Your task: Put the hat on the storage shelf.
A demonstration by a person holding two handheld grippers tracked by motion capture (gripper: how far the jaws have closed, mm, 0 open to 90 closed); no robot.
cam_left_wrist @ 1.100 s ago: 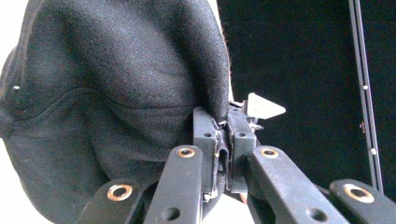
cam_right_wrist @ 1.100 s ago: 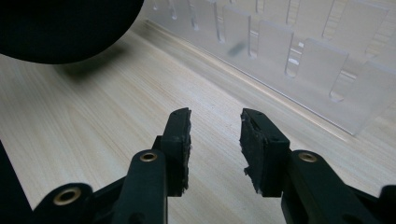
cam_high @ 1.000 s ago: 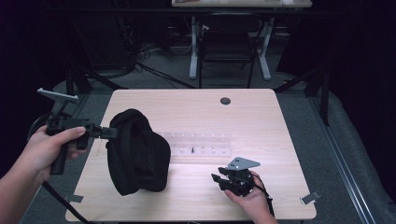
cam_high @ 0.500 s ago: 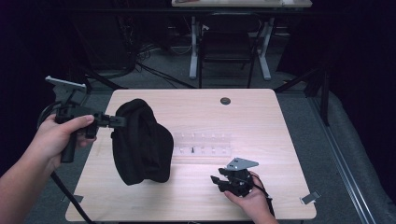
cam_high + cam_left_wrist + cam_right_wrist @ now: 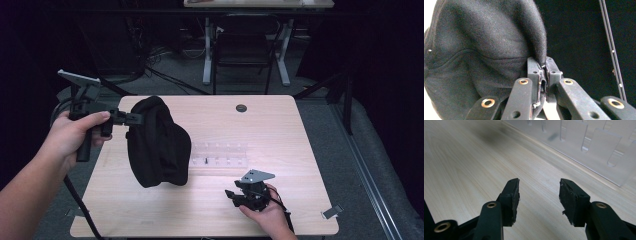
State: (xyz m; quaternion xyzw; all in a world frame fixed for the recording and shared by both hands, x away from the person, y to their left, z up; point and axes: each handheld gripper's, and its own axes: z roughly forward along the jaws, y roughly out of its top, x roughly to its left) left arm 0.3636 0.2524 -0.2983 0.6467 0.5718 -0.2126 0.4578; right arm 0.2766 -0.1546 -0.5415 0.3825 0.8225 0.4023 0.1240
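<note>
A black cloth bag (image 5: pixel 157 145) hangs above the left part of the wooden table (image 5: pixel 280 125), lifted by its upper edge. My left gripper (image 5: pixel 136 118) is shut on that edge; in the left gripper view the black fabric (image 5: pixel 486 50) is pinched between the two jaws of the left gripper (image 5: pixel 541 67). My right gripper (image 5: pixel 235 196) rests low near the table's front edge, held in a hand. In the right gripper view, the right gripper (image 5: pixel 539 192) stands open over bare wood with nothing between its fingers.
A clear plastic rack (image 5: pixel 220 155) with upright dividers lies at the table's middle, just right of the bag; its dividers (image 5: pixel 599 145) rise ahead of the right gripper. A small black round cap (image 5: pixel 241 108) sits near the far edge. Table legs and cables stand beyond.
My left gripper has risen and moved toward the far side, lifting the black bag higher off the table. The right gripper has stayed in place.
</note>
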